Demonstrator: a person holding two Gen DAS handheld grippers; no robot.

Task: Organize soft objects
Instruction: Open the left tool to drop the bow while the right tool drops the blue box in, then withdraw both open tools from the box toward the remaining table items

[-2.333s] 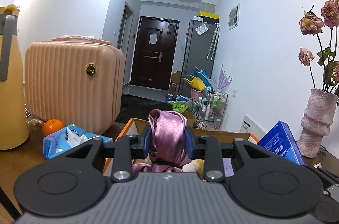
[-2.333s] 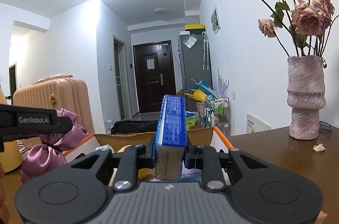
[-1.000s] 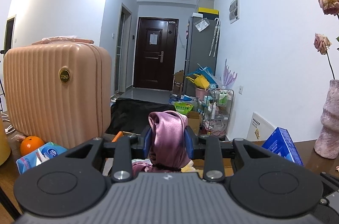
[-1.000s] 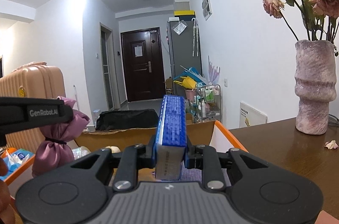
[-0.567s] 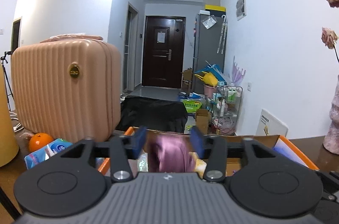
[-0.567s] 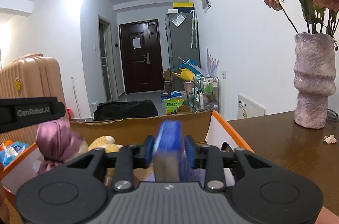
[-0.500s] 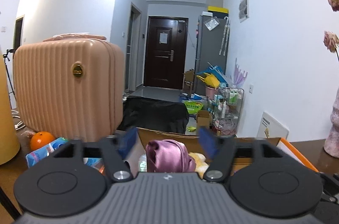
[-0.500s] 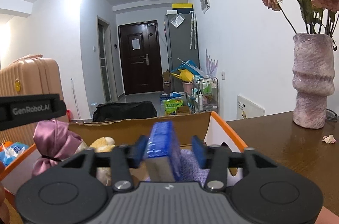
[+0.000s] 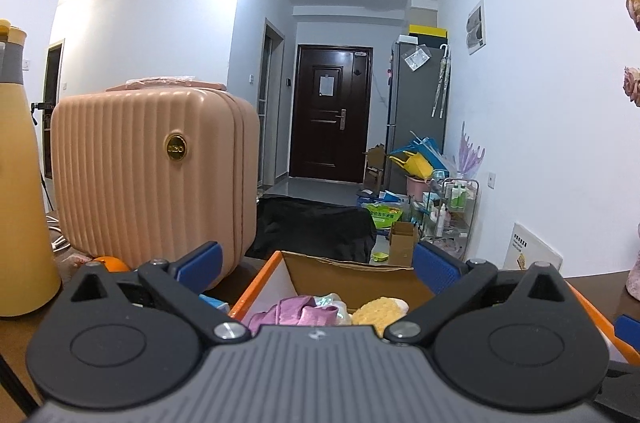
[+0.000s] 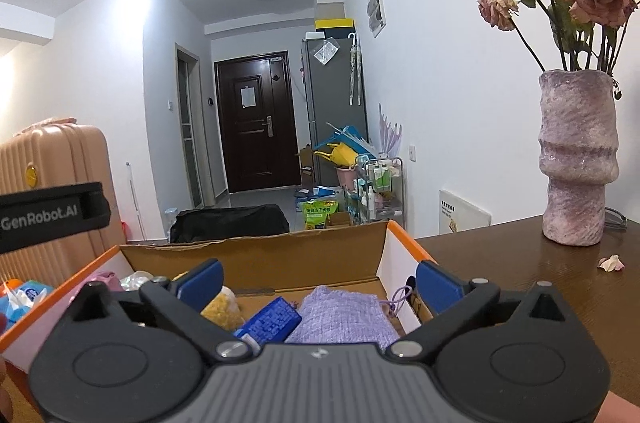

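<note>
The purple satin pouch [image 9: 294, 313] now lies in the cardboard box [image 9: 352, 277] beside a yellow plush [image 9: 380, 307], no longer pinched by the left gripper [image 9: 316, 263]. The blue tissue pack [image 10: 270, 321] has dropped in against a lilac knit pouch [image 10: 340, 315]. The right gripper [image 10: 318, 283] hangs above. Both jaws are opening wide, empty.

Glossy dark wood worktop [image 10: 500, 255], matt corrugated cardboard box [image 10: 280, 259], a purple knitted cloth pouch [image 10: 340, 315], a sheeny satin bag [image 9: 292, 315] — and a rough, grainy vase [image 10: 576, 159].
</note>
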